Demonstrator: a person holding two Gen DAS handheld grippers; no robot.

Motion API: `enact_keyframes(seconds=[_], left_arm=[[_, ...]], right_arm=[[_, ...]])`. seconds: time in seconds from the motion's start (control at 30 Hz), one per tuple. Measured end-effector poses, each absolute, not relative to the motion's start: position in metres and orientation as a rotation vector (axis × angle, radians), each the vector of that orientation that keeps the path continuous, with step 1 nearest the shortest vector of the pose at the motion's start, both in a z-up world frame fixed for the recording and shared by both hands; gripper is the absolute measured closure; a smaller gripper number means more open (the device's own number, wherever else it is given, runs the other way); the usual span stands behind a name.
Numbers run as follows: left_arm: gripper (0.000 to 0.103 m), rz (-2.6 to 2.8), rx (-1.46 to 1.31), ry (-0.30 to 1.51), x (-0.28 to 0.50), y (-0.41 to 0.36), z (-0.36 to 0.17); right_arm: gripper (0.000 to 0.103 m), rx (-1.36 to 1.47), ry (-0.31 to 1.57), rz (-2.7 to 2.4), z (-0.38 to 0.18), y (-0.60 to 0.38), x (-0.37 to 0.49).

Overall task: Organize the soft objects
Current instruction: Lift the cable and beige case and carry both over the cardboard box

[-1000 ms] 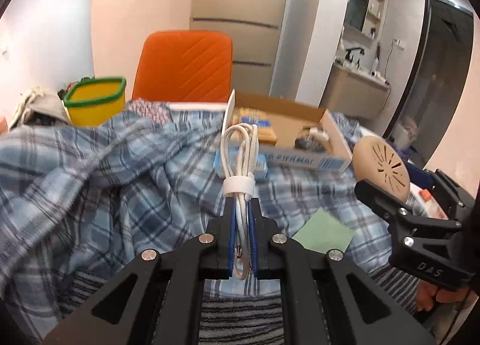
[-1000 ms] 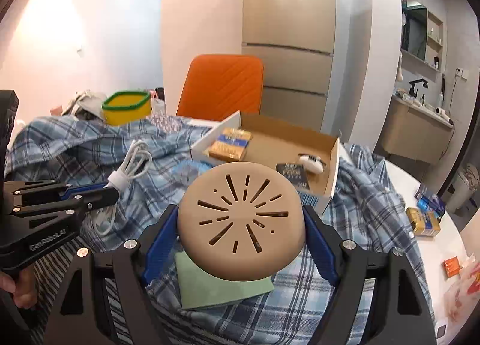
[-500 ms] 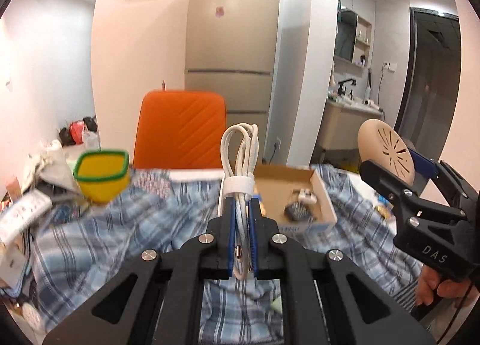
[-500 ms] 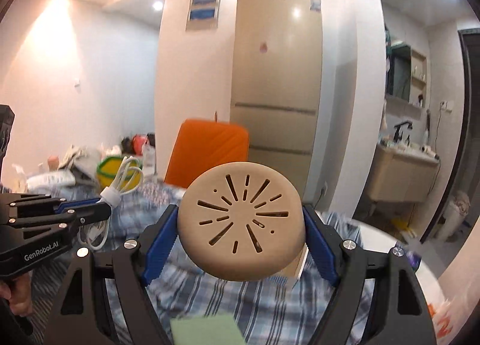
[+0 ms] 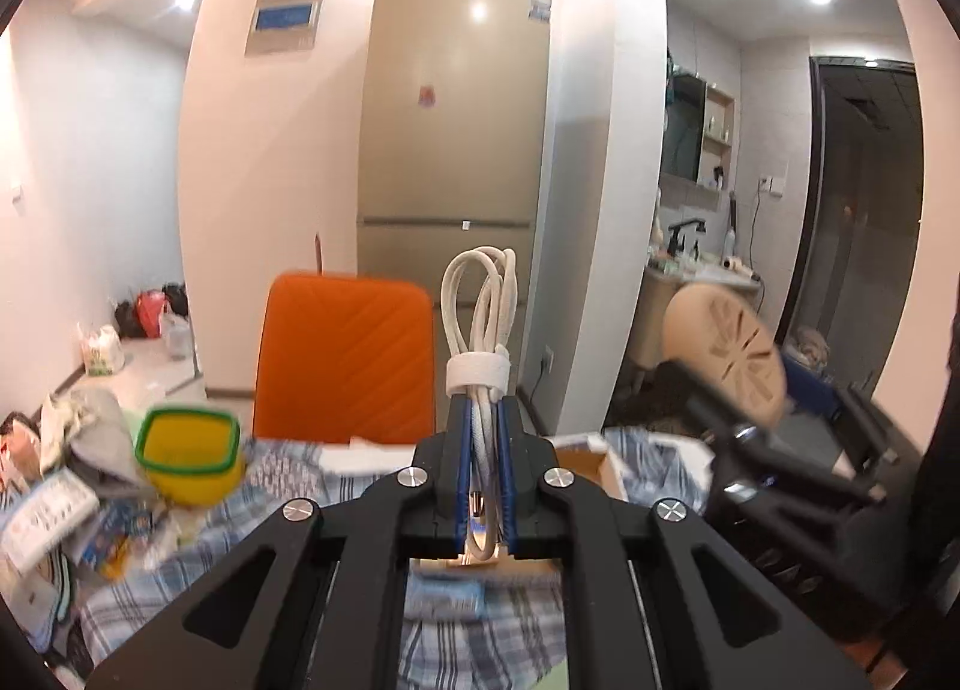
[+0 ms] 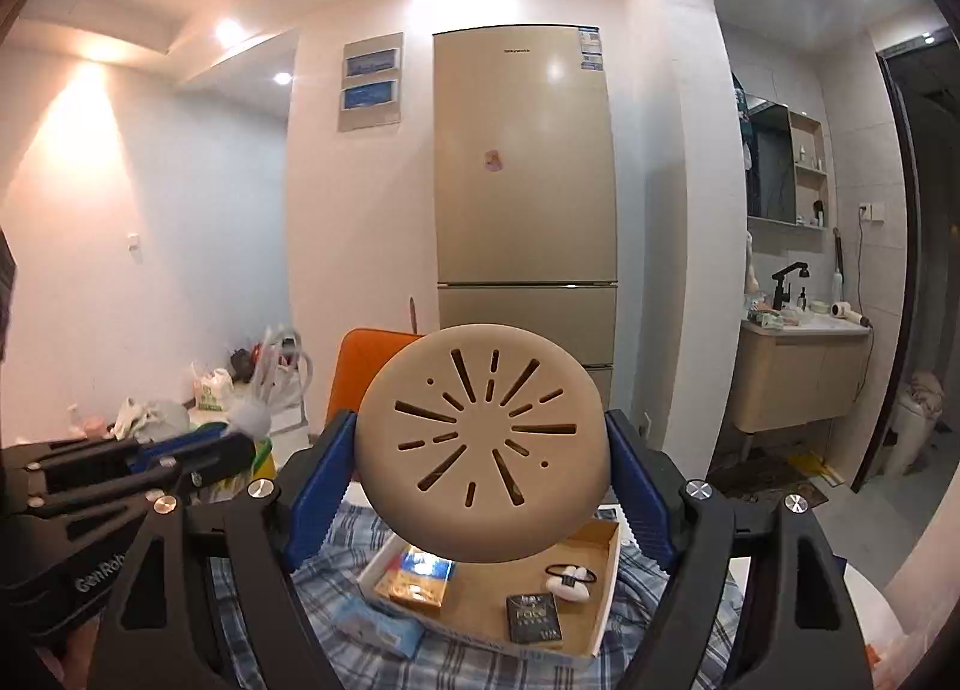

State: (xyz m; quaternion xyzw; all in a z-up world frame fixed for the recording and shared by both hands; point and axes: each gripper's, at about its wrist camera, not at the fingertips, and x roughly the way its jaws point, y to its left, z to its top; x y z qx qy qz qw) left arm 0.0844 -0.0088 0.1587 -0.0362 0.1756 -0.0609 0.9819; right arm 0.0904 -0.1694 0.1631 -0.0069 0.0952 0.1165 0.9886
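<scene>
A: Start with the left wrist view. What are the tongs doing?

B: The left gripper (image 5: 482, 450) is squeezed narrow on a coiled white cable (image 5: 480, 324), bound by a white strap. The loops stand upright above the blue pads. Off to the right, blurred, the right gripper (image 5: 798, 390) carries a beige slotted disc (image 5: 726, 351).

A: And below?

B: A blue plaid cloth (image 5: 288, 522) covers the table. A yellow tub with a green rim (image 5: 189, 453) sits on it at left, in front of an orange chair (image 5: 348, 354). A corner of the cardboard box (image 5: 585, 459) shows just right of the fingers.

A: Now the right wrist view.

B: The right gripper (image 6: 480, 468) stands wide, its blue pads pressed on both sides of the disc (image 6: 480, 444), which faces the camera with its slots fanned out. Beneath it lies the open box (image 6: 486, 588) on the plaid cloth (image 6: 336, 546), holding a yellow-and-blue packet (image 6: 417, 576), a dark card pack (image 6: 534, 618) and a small white item (image 6: 570, 573).

A: The other tongs?

B: The left gripper (image 6: 240, 441) is at left, the cable (image 6: 264, 390) blurred at its tip. A tall beige fridge (image 6: 525, 180) stands behind.
</scene>
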Motion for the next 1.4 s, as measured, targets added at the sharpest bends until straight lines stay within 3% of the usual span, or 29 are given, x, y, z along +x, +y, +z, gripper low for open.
enact_keyframes(seconds=[0.2, 0.4, 1.07, 1.4], left_arm=[[0.096, -0.126, -0.081, 0.309, 0.107, -0.011, 0.18], [0.096, -0.105, -0.098, 0.389, 0.155, -0.006, 0.157], [0.096, -0.1, -0.084, 0.717, 0.252, -0.015, 0.046], [0.096, -0.07, -0.084, 0.792, 0.266, -0.005, 0.02]], right_arm=[[0.021, -0.018, 0.139, 0.186, 0.188, -0.169, 0.107], [0.021, -0.007, 0.16, 0.16, 0.185, -0.167, 0.131], [0.021, -0.03, 0.454, 0.114, 0.067, -0.167, 0.234], [0.021, -0.042, 0.598, 0.13, 0.017, -0.165, 0.27]])
